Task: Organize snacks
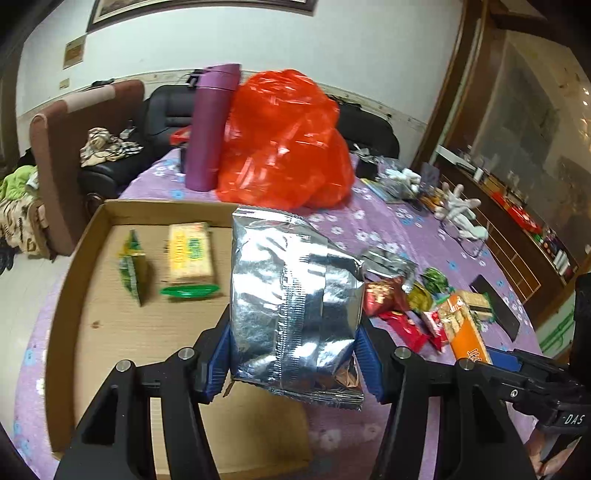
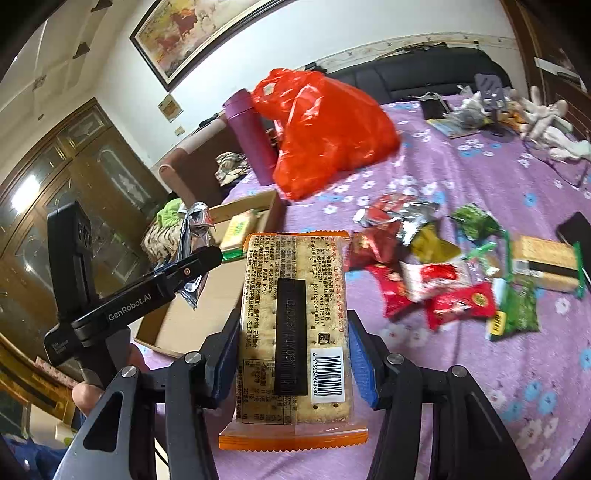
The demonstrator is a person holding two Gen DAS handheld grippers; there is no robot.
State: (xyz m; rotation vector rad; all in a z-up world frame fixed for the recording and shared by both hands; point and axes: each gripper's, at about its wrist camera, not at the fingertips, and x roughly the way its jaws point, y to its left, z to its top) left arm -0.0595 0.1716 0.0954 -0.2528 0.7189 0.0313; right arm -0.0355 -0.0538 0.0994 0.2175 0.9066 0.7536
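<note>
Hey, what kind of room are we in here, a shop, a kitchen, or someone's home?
Most likely a home living room: a black sofa stands behind the table with the purple flowered cloth, a framed painting hangs on the wall, and a glass-fronted wooden cabinet stands alongside.

foil bag (image 1: 291, 306): crinkled silver foil, mirror-glossy, ribbed seam down the middle
cracker pack (image 2: 291, 332): clear glossy plastic film with orange printed ends, rough dotted crackers showing through
cardboard box (image 1: 74, 258): matt brown corrugated cardboard, raw edges
tablecloth (image 2: 461, 369): soft matt purple cloth with a flower print
red bag (image 1: 284, 140): thin shiny plastic, translucent, heavily wrinkled, upper middle of the frame
flask (image 1: 210, 129): smooth matt purple finish
left gripper (image 1: 293, 354): matt black plastic arms, metal pins, ridged blue pads
snack pile (image 2: 443, 273): glossy red, green and silver wrappers, right of the frame
</note>
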